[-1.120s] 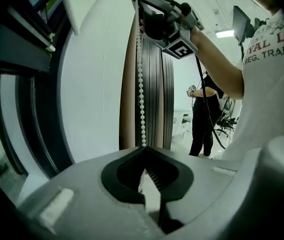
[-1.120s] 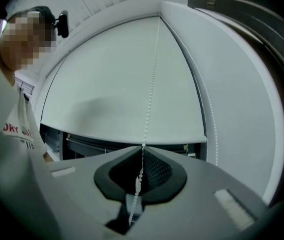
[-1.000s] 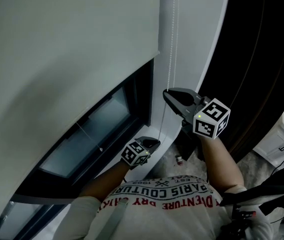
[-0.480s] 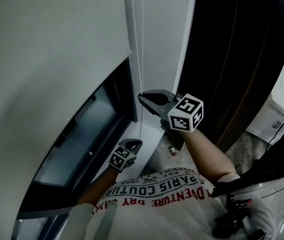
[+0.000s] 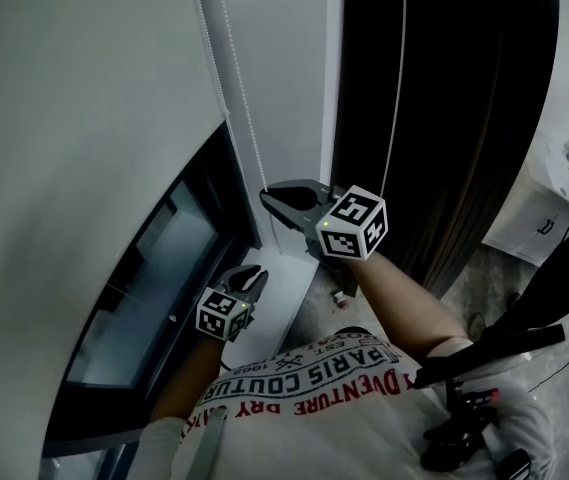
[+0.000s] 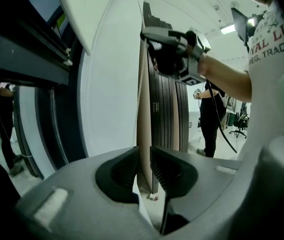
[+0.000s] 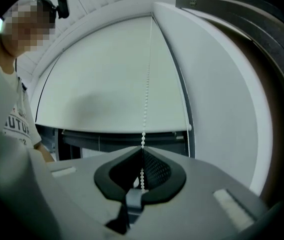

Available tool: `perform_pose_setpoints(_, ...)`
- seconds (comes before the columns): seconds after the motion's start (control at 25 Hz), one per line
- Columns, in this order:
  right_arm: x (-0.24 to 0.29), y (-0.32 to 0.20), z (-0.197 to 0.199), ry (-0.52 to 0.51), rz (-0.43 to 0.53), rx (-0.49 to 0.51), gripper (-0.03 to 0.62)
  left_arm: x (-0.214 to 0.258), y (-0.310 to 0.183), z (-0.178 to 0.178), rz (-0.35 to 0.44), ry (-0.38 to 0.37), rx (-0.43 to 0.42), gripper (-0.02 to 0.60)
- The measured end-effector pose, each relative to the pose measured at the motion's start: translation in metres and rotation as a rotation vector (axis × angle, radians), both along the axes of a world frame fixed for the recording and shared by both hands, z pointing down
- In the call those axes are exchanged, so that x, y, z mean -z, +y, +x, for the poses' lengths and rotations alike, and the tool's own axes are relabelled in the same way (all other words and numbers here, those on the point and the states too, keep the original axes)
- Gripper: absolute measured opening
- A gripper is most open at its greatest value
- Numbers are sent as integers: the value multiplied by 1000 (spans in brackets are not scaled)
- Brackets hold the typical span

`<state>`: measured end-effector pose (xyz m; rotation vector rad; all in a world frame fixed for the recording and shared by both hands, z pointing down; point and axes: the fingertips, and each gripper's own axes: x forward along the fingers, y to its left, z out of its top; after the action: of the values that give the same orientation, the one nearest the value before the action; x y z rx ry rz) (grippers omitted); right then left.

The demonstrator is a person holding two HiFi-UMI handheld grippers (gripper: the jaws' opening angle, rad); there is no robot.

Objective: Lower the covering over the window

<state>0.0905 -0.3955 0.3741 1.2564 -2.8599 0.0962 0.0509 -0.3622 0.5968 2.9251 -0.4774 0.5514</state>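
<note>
Pinching the bead chain (image 7: 143, 115) between the fingers (image 7: 157, 170) of the right gripper (image 7: 142, 151), pressed fully together, with the beads threaded through the pads and running straight up the face of the blind (image 7: 107, 79). Held that gripper level at the wall's edge, just beside the window (image 5: 149, 268) (two strands of chain side by side above it in the head view). Had just been spreading the fingers (image 6: 175, 170) of the left gripper (image 6: 144, 154), lower down and nearer the body. Found them apart with nothing between, only a distant door edge showing through the gap. No chain touched there.

Saw the blind drawn over most of the window, its bottom edge short of the sill, a band of dark glass uncovered beneath.

Judged the step as mid-way in a hand-over-hand draw: right hand with the chain secured, left hand free for a fresh hold. Next, probably: bring the open left fingers to the same strand near the right gripper, close on it squarely with the beads seated in the pads, then release the right and pull down. Called for picking the correct strand of the loop (the wrong one meaning a raised blind) and for a straight downward pull, to avoid skipped beads.
</note>
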Motion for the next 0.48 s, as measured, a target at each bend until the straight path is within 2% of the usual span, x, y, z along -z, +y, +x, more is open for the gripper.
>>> perform_pose_setpoints(0.08, -20, 0, -2, 39, -34, -4, 6, 20, -4, 1, 20, 43, 8, 75)
perform_pose_setpoints(0.2, -47, -1, 0, 41, -80, -20, 6, 46, -7, 3, 45, 100, 13, 74)
perform_pose_setpoints(0.28, -69, -1, -1, 105, -111, -22, 6, 63, -8, 5, 47, 141, 8, 74)
perform_pose_setpoints(0.48, -83, -2, 4, 55, -138, -46, 6, 117, -17, 2, 33, 274, -1, 74)
